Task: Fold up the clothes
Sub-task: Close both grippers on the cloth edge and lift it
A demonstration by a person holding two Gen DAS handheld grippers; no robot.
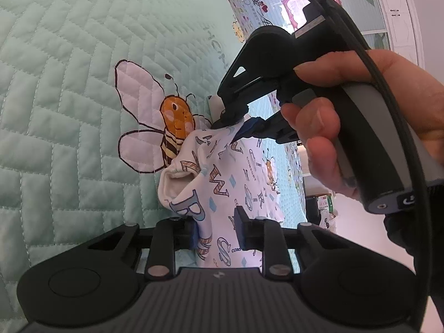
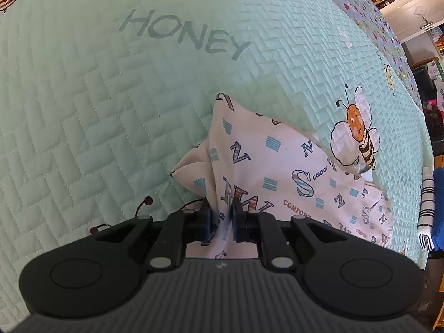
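Observation:
A white garment [image 1: 222,183] printed with letters and blue squares lies on a mint quilted bedspread [image 1: 69,83]. In the left wrist view its cloth runs between the fingers of my left gripper [image 1: 216,231], which stand apart and open. Farther along, my right gripper [image 1: 234,123] is held by a hand [image 1: 333,127] and is shut on the garment's far corner. The right wrist view shows the right gripper [image 2: 222,216] shut on a raised fold of the garment [image 2: 277,166], which spreads away to the right over the bedspread [image 2: 111,111].
The bedspread carries bee pictures [image 2: 358,136] and the word HONEY [image 2: 186,36]. A black-and-white striped item [image 2: 427,202] and blue fabric [image 2: 439,208] lie at the bed's right edge. Beyond the bed are a door [image 2: 416,11] and white cabinets [image 1: 399,8].

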